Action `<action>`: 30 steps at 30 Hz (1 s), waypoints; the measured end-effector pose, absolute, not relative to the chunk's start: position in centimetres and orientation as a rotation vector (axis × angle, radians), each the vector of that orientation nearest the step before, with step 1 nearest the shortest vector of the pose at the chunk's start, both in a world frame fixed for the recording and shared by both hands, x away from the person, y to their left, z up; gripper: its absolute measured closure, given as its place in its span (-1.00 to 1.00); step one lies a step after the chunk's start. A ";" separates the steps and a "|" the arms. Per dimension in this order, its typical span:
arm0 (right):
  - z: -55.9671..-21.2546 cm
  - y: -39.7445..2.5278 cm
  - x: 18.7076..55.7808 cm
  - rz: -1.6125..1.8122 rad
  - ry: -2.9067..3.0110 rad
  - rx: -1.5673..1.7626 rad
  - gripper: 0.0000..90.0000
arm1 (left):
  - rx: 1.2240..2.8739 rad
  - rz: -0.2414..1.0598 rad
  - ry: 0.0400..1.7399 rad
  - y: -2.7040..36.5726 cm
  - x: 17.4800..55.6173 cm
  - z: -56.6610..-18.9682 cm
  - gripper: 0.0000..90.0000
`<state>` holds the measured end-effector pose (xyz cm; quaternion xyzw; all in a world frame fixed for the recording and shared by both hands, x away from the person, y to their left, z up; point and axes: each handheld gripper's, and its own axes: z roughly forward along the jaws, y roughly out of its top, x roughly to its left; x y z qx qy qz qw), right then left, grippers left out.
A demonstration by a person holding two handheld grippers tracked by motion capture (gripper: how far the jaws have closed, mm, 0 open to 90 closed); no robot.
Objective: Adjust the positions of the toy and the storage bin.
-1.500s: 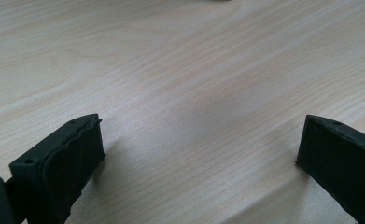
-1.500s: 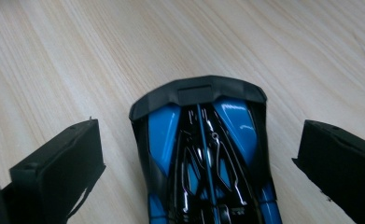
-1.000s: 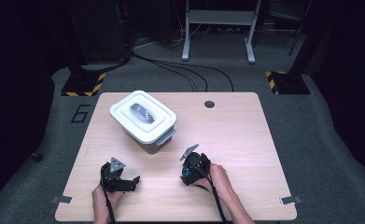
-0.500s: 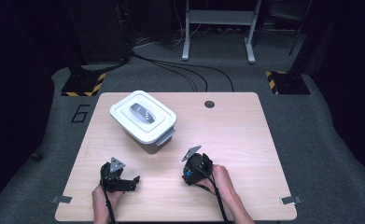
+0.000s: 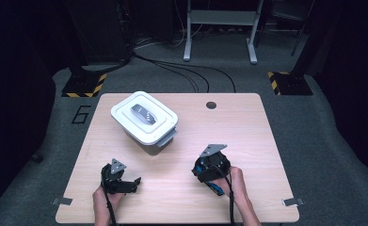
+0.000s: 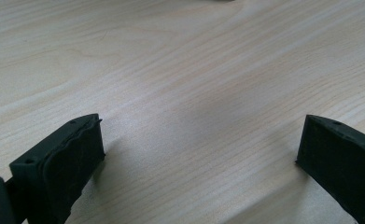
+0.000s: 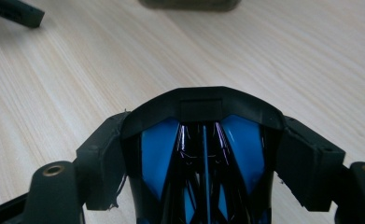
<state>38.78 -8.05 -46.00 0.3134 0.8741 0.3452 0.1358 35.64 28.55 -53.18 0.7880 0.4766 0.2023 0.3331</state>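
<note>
My right gripper (image 7: 203,158) is shut on a black object with blue panels (image 7: 203,100), which sits wedged between its two jaws. In the high view this gripper (image 5: 205,168) is low over the table's front right part, held by a hand. My left gripper (image 6: 203,140) stands open, its jaws wide apart just above bare wood with nothing between them. The high view places it (image 5: 130,181) at the front left, also in a hand. A white lidded box (image 5: 144,117) with a grey handle on its lid stands at the back left of the table.
The table is light wood (image 5: 247,136) with a round cable hole (image 5: 211,105) near its far edge. Dark carpet, cables and yellow-black floor marks surround it. In the right gripper view the box's base (image 7: 189,3) is at the top edge.
My right gripper has shifted slightly to the right with the black and blue object in it. The left gripper and the box have stayed in place.
</note>
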 end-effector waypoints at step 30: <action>-41.1 -19.5 35.4 1.075 2.208 1.167 -0.46 | 2.057 0.528 1.245 28.5 35.6 -53.2 -0.99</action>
